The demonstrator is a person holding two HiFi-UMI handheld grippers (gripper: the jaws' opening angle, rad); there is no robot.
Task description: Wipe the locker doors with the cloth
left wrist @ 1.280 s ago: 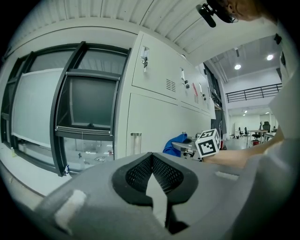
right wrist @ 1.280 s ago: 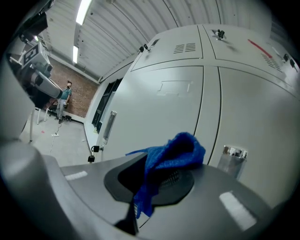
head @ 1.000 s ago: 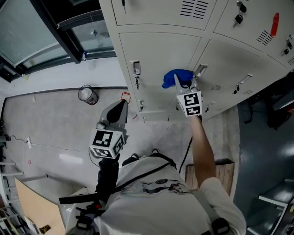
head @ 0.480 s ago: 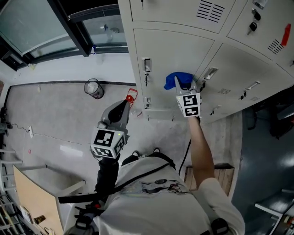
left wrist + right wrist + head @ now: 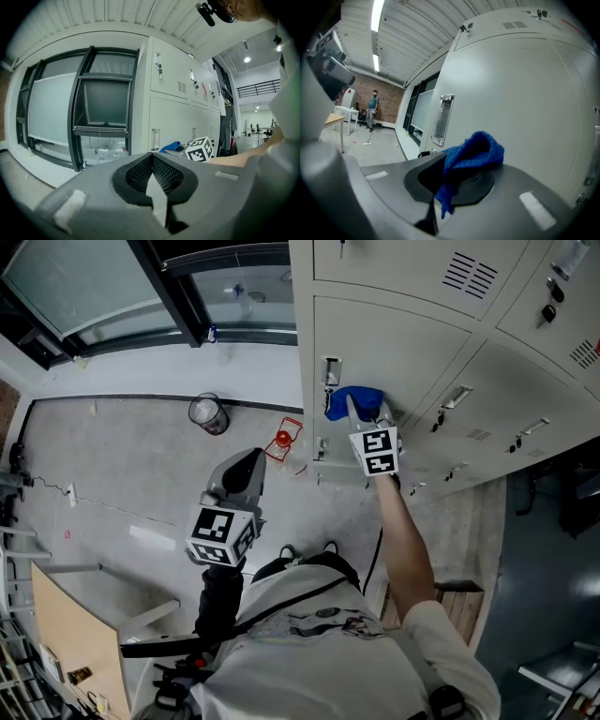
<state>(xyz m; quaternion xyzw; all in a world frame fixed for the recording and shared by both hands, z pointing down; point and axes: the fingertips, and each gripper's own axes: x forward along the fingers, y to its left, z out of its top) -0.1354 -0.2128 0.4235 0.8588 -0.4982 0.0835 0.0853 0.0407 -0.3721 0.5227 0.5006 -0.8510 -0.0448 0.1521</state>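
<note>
A bunched blue cloth (image 5: 351, 399) (image 5: 474, 152) is pressed against a pale grey locker door (image 5: 394, 343) (image 5: 520, 103), just right of that door's metal handle (image 5: 331, 371) (image 5: 442, 119). My right gripper (image 5: 361, 412) (image 5: 459, 176) is shut on the cloth. My left gripper (image 5: 246, 468) (image 5: 152, 173) hangs low and to the left, away from the lockers, shut with nothing in it. In the left gripper view the blue cloth (image 5: 169, 146) and the right gripper's marker cube (image 5: 200, 149) show ahead against the lockers.
More locker doors (image 5: 525, 399) with handles and keys run to the right. A round bin (image 5: 208, 413) and a small red object (image 5: 281, 439) sit on the floor to the left. A dark-framed window (image 5: 93, 117) adjoins the lockers. A person (image 5: 372, 110) stands far off.
The right gripper and cloth have slid left across the door, from near its right edge to beside the handle on its left. The left gripper has hardly moved.
</note>
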